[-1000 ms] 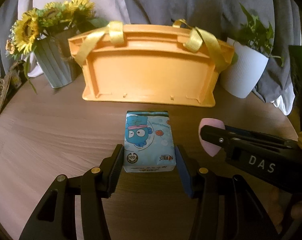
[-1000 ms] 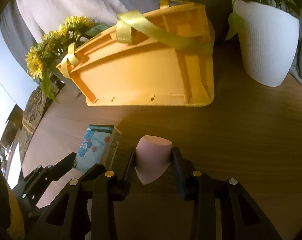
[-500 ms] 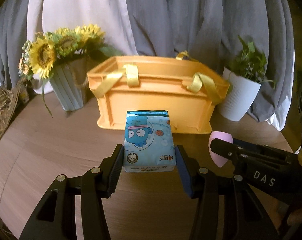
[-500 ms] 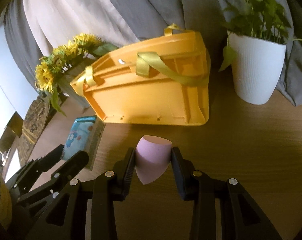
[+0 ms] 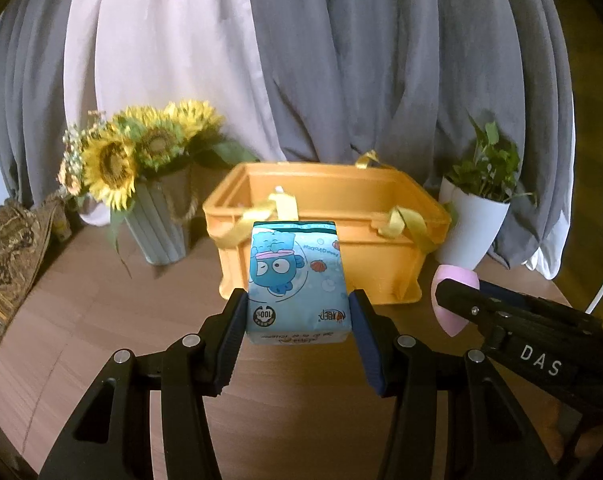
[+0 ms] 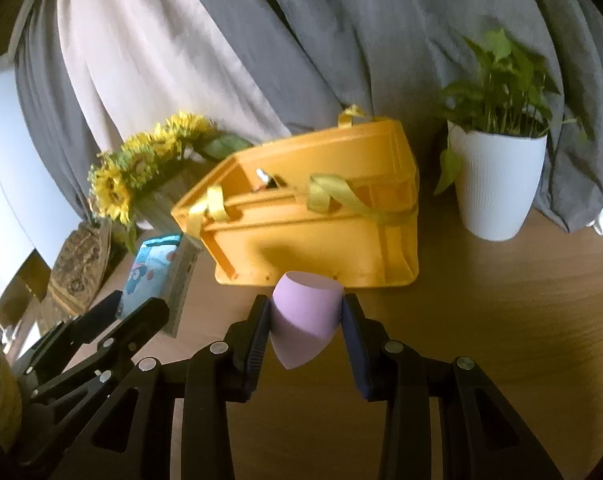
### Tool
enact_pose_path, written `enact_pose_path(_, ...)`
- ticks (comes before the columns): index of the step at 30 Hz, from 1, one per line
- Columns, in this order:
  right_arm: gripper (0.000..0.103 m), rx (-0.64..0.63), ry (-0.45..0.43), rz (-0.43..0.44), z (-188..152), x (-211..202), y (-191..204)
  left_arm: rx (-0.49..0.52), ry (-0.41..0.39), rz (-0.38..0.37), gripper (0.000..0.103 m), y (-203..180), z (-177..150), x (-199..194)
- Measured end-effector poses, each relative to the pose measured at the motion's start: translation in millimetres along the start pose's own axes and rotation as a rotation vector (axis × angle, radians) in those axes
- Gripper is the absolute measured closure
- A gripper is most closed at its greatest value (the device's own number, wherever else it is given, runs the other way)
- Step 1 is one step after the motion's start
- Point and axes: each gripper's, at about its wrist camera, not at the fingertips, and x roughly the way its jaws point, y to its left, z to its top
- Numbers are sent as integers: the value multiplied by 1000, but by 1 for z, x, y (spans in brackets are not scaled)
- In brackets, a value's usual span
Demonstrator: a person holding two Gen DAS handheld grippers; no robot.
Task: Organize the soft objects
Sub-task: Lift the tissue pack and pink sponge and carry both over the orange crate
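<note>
My left gripper (image 5: 297, 320) is shut on a blue tissue pack (image 5: 295, 280) with a cartoon fish print and holds it above the table, in front of the orange crate (image 5: 381, 264). My right gripper (image 6: 305, 320) is shut on a pink makeup sponge (image 6: 303, 322), also off the table before the crate (image 6: 341, 248). The sponge (image 5: 447, 300) and right gripper show at the right of the left wrist view. The tissue pack (image 6: 153, 268) and left gripper show at the left of the right wrist view. The crate is open-topped with yellow ribbon handles (image 5: 405, 220).
A grey vase of sunflowers (image 5: 157, 224) stands left of the crate. A white pot with a green plant (image 5: 473, 224) stands right of it. Grey and white curtains hang behind. The round wooden table (image 5: 101, 320) has a patterned object (image 5: 5, 252) at its left edge.
Both grippers have risen with their loads. The views have tilted from looking down on the table to looking over the crate's rim into its open top.
</note>
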Motion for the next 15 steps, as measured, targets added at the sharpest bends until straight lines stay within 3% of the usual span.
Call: enact_pose_path(15,65,-9,-131,2,41,-11,33,24,-97,-41,52,22,51,-13)
